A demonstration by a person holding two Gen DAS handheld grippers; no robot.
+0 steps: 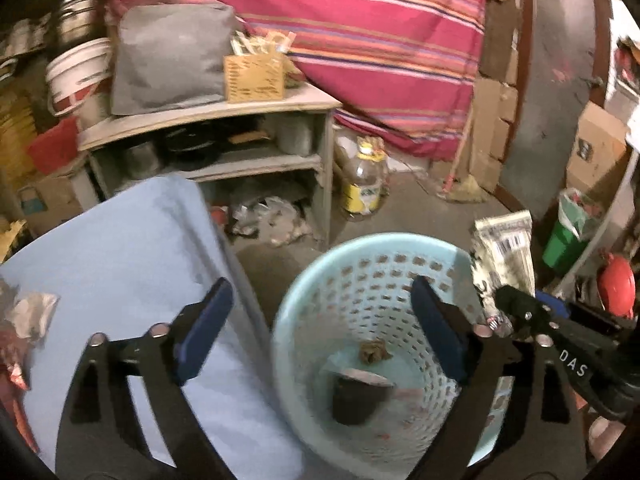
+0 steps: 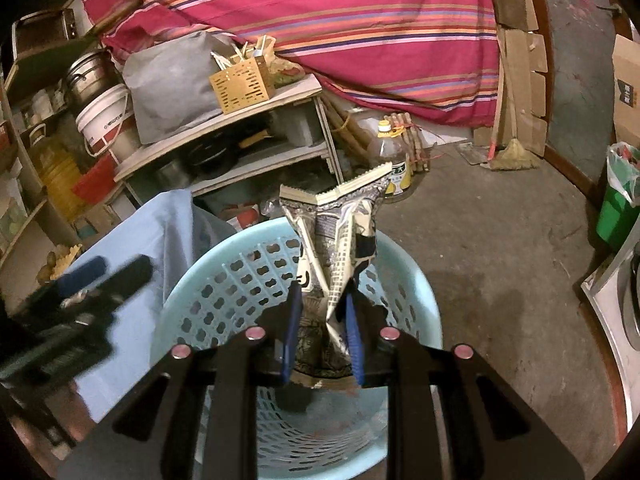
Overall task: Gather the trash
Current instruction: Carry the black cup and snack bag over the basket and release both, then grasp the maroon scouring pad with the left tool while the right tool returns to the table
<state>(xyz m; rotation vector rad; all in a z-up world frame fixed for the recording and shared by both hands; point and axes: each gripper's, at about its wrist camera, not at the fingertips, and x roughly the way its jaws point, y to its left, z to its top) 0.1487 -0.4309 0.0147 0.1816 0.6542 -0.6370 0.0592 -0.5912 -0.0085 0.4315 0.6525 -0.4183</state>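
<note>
Left gripper [image 1: 320, 316] spread wide, empty, over basket [image 1: 304, 280]. Right gripper [image 2: 324, 320] pinched wrapper [image 2: 340, 240] above basket rim. Cup [image 1: 356, 396], crumpled scrap [image 1: 374, 350] lay in basket bottom.

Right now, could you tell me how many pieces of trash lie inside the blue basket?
2 visible: a crumpled brown scrap on the basket floor, and a dark cup nearer the camera. More may be hidden.

Our left gripper [image 1: 320, 316] points downward, jaws spread wide and empty; at its three o'clock, our right gripper [image 2: 322, 312] stands pinched nearly closed.
</note>
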